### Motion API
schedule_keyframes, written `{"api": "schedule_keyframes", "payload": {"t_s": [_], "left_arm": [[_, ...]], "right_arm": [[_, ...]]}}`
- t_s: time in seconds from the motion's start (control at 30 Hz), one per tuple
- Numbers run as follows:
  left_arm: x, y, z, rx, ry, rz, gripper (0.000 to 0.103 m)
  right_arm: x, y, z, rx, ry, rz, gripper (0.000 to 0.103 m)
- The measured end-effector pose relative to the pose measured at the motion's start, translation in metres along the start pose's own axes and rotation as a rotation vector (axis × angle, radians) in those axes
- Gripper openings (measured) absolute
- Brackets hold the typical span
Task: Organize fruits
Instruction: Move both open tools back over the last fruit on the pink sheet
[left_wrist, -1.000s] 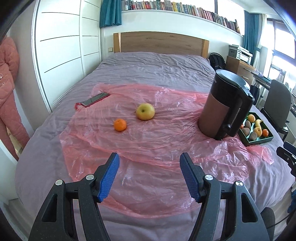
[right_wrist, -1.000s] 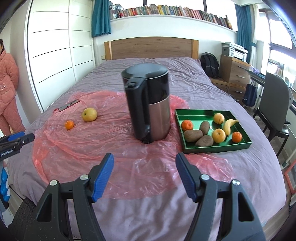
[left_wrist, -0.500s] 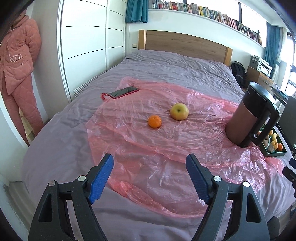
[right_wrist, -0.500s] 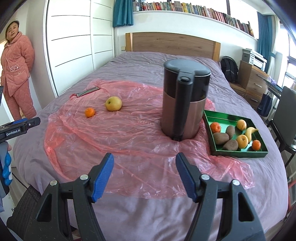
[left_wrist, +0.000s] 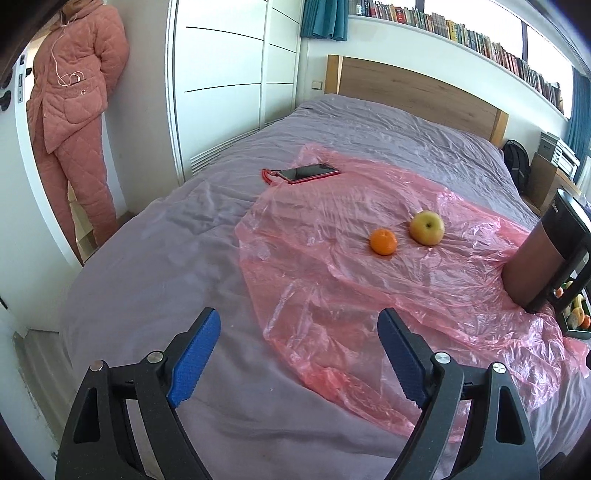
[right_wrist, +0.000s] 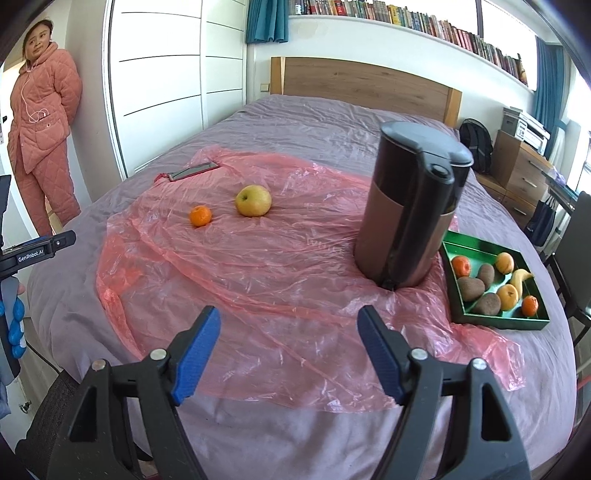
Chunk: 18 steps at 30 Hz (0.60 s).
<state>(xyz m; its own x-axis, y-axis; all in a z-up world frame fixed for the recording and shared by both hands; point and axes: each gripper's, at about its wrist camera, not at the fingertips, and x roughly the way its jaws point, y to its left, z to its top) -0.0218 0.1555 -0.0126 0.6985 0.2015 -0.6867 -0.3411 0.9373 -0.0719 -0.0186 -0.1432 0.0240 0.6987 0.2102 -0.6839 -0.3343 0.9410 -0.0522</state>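
while both claws gape empty, kettle (right_wrist: 410, 206) stands between apple (right_wrist: 253, 200), tray (right_wrist: 480, 251)

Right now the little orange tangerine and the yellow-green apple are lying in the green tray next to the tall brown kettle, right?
Not quite. The little orange tangerine and yellow-green apple lie on the pink plastic sheet, apart from the green tray beside the tall brown kettle. The right wrist view shows it.

A bed (right_wrist: 314, 122) in grey-purple cover carries a crumpled pink plastic sheet (right_wrist: 258, 266); a green tray (right_wrist: 476, 251) rests at the sheet's edge.
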Motion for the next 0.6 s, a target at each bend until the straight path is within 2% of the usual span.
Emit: {"api": "schedule_keyframes", "payload": {"t_s": [0.27,0.6], "left_arm": [[0.021,0.015,-0.008,0.016,0.022,0.014,0.083],[0.052,-0.012,0.013,0.07,0.043,-0.046,0.083]], "right_arm": [[0.029,0.021,0.009,-0.033,0.033,0.017,0.103],[0.084,0.034,0.038,-0.063,0.058,0.045,0.103]]}}
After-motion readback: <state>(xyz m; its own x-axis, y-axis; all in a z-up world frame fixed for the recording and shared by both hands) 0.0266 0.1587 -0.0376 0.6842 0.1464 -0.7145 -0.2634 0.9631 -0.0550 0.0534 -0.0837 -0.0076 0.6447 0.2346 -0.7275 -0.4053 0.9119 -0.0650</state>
